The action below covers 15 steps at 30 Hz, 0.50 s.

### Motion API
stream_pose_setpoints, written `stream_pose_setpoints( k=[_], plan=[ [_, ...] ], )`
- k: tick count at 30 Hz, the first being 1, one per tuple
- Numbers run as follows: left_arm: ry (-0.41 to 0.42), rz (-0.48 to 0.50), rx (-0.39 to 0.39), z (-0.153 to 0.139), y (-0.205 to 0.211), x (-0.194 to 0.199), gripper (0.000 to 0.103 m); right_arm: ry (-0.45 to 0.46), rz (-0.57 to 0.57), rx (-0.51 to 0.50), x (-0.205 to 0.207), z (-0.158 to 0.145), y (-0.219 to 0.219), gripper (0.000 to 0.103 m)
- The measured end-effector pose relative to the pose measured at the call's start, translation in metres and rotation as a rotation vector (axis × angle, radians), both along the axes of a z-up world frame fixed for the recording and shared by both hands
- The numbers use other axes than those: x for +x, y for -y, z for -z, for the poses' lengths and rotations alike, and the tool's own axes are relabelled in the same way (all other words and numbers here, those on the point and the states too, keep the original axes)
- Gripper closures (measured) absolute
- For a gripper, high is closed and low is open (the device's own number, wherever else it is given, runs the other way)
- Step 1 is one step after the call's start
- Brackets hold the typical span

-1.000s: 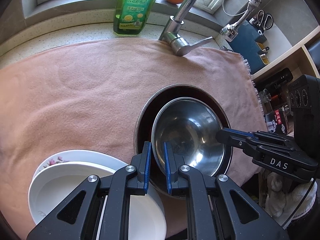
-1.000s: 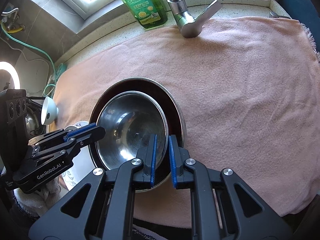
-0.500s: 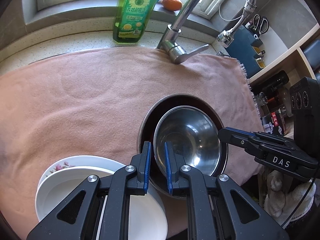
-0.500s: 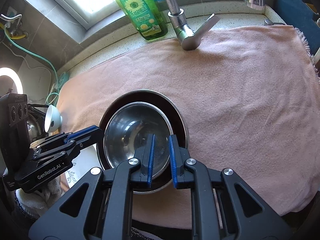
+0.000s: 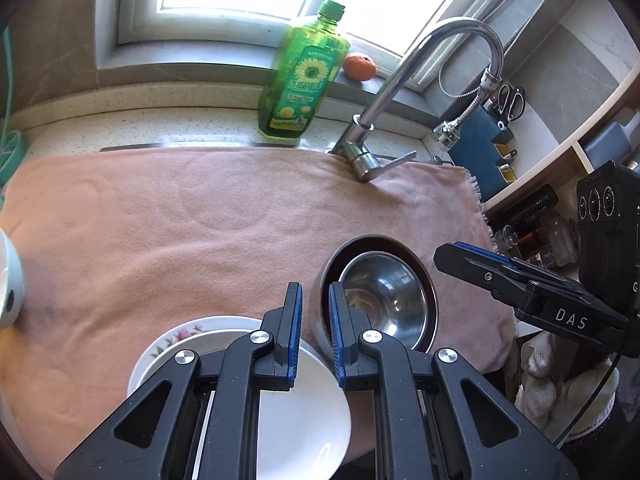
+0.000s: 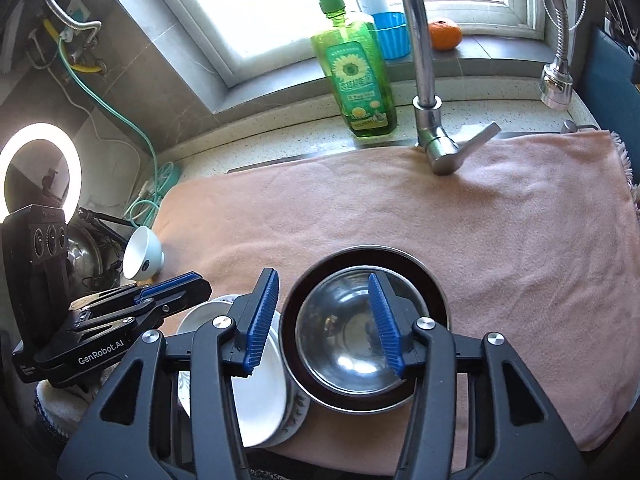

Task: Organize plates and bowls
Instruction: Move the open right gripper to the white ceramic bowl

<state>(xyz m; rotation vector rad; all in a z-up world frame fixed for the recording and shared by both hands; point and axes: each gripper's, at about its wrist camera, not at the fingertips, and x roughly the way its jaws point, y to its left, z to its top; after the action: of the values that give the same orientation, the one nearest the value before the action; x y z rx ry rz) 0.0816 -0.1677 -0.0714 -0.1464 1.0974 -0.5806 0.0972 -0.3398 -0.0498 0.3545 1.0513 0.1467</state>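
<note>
Now both grippers hung over the pink towel (image 6: 500,240) with nothing held.
The right gripper (image 6: 324,320) was opening, its pads already wide, and the steel bowl (image 6: 352,344) lay below them, nested in a dark-rimmed bowl (image 6: 436,284). The left gripper (image 5: 314,336) was opening too, only a narrow gap so far. White plates (image 6: 260,400) were stacked at nine o'clock of the bowls, just beside them.

We see our left hand-held gripper (image 5: 314,330) above the pink towel (image 5: 200,232), its jaws opening with nothing between them. Below sit stacked white plates (image 5: 296,412) and, just beside them, a steel bowl (image 5: 384,296) nested in a darker one (both shiny). The right hand-held gripper (image 5: 456,254) hovers nearby.
</note>
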Motion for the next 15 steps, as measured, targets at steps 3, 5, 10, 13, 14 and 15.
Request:
stream_pose_setpoints(
  k=[3,5,10,13,14,15],
  plan=[
    [0.010,-0.040,-0.002,-0.003,-0.022,-0.002,0.084,0.009,-0.036,-0.005,0.007,-0.003,-0.019,0.054],
    [0.015,-0.067,-0.007,-0.005,-0.037,-0.003,0.084,0.024,-0.059,-0.007,0.010,-0.005,-0.032,0.046],
    [0.016,-0.143,-0.005,-0.005,-0.076,-0.005,0.084,0.082,-0.109,-0.029,0.018,-0.012,-0.065,0.031],
    [0.014,-0.198,-0.007,-0.002,-0.103,-0.009,0.084,0.101,-0.131,-0.016,0.024,-0.016,-0.082,0.026],
    [0.012,-0.217,-0.011,-0.002,-0.112,-0.010,0.083,0.107,-0.136,-0.015,0.026,-0.018,-0.088,0.022],
    [0.008,-0.237,-0.015,0.000,-0.122,-0.011,0.083,0.110,-0.145,-0.010,0.028,-0.019,-0.094,0.021]
  ],
)
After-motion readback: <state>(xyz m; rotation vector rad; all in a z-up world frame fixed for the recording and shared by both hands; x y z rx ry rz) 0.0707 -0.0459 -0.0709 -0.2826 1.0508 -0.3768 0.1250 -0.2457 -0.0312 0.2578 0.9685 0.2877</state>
